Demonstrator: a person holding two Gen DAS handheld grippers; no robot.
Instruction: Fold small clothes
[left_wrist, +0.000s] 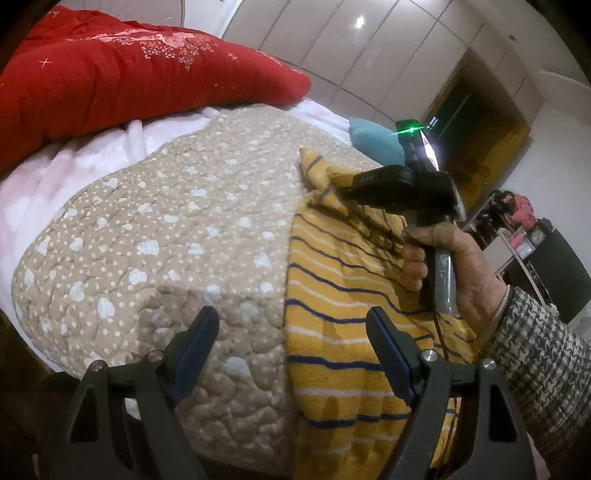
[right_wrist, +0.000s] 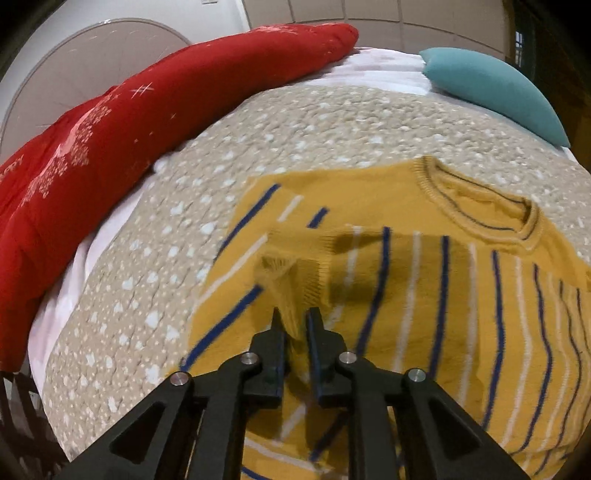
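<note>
Black-fingered, the right gripper (right_wrist: 295, 321) is seen at lower centre with jaws narrowly parted around a sleeve cuff of the mustard-yellow knitted sweater with blue and white stripes (right_wrist: 424, 280), apparently laid inward as a fold. Wide open and empty, the left gripper (left_wrist: 291, 332) is held over the sweater's edge on the beige dotted quilt (left_wrist: 166, 221).

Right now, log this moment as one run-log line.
sweater: flat on quilt | left gripper: open, empty | right gripper: sleeve fabric between jaws

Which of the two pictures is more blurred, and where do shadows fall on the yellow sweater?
Right wrist view: motion blur smears the sweater; a dark shadow lies just ahead of the right gripper. Left wrist view: sharper; the right gripper's shadow falls on the sweater below it, and its green light flares.
</note>
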